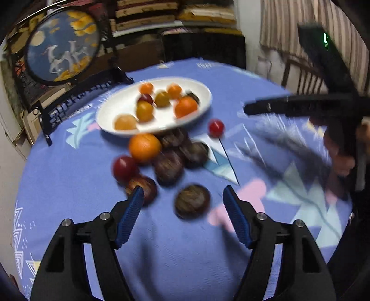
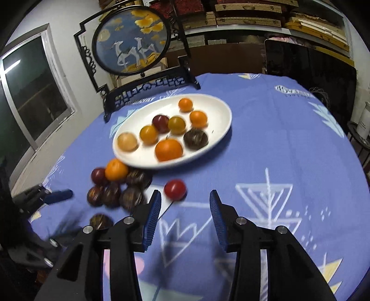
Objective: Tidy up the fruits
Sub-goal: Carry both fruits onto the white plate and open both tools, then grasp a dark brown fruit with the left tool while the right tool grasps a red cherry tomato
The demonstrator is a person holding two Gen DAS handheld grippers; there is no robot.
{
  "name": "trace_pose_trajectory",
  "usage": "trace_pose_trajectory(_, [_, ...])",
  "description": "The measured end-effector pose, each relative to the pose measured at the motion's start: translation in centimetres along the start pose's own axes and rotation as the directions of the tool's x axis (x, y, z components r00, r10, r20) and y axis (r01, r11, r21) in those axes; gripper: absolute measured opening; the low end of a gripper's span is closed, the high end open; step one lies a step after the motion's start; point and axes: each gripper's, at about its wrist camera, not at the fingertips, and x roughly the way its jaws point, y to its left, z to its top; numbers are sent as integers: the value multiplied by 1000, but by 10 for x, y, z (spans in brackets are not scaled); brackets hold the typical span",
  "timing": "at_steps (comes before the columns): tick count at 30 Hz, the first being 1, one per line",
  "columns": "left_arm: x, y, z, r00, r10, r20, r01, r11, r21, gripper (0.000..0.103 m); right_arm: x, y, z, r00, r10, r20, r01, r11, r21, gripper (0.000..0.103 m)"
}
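Note:
A white oval plate (image 1: 122, 108) (image 2: 219, 113) on the blue tablecloth holds several small orange, yellow, red and dark fruits. In front of it lies a cluster: an orange (image 1: 144, 147) (image 2: 116, 170), a dark red fruit (image 1: 124, 167) (image 2: 99, 175) and several dark brown fruits. One brown fruit (image 1: 192, 201) (image 2: 101, 221) lies apart, just ahead of my open, empty left gripper (image 1: 181, 198). A small red fruit (image 1: 216, 127) (image 2: 175, 188) lies alone, just ahead and left of my open, empty right gripper (image 2: 185, 201). The right gripper also shows in the left wrist view (image 1: 300, 106).
A round embroidered screen on a black stand (image 1: 62, 46) (image 2: 133, 39) stands at the table's far left edge behind the plate. Shelves of boxes (image 2: 254, 16) line the back wall. A chair (image 1: 303, 76) stands to the right. A window (image 2: 30, 92) is at left.

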Motion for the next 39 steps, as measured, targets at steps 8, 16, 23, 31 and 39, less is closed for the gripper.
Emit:
trace_pose_trajectory(8, [39, 1, 2, 993, 21, -116, -29, 997, -70, 50, 0, 11, -8, 997, -70, -12, 69, 996, -63, 44])
trace_pose_trajectory(16, [3, 12, -8, 996, -12, 89, 26, 988, -154, 41, 28, 28, -1, 994, -96, -53, 88, 987, -134, 44])
trace_pose_trajectory(23, [-3, 27, -7, 991, -34, 131, 64, 971, -230, 41, 67, 41, 13, 981, -169, -100, 151, 974, -170, 44])
trace_pose_trajectory(31, [-3, 30, -8, 990, -46, 135, 78, 967, -244, 41, 70, 44, 9, 980, -179, -91, 163, 973, -164, 29])
trace_pose_trajectory(39, [-8, 41, 1, 987, -75, 140, 112, 954, -278, 41, 11, 35, 16, 998, -68, 12, 69, 992, -109, 29])
